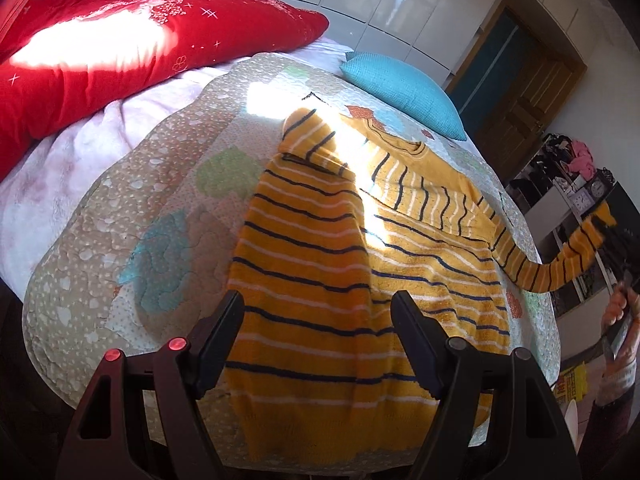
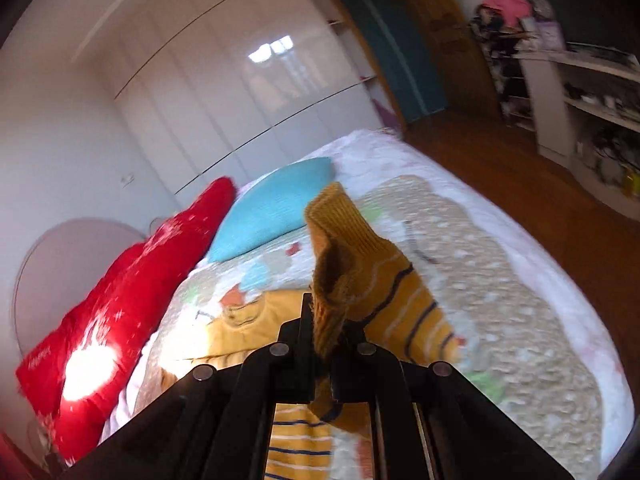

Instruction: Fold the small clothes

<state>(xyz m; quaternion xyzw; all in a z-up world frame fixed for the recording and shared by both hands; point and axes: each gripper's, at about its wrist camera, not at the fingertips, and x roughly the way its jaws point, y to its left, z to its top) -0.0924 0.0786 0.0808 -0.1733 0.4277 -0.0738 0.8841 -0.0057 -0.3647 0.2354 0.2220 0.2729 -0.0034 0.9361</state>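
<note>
So right in front of the left tongs (image 1: 318, 340) you've got the hem end of a little yellow striped sweater (image 1: 320, 264), and those tongs are released, jaws spread wide with the bottom of the sweater sitting between and just under them, not pinched. My guess is that side is parked there to pin or grab the hem once the sleeves are in. The sweater lies flat on the patchwork quilt (image 1: 160, 208), one sleeve already folded across the chest. Off to the right, the right tongs (image 2: 326, 332) are clenched on the cuff of the other sleeve (image 2: 360, 264), lifted clear of the bed and stretched out, presumably so it can swing over the body without dragging. Past the collar there's a teal pillow (image 1: 404, 92), and further left a red duvet (image 1: 120, 48) bunched up.
</note>
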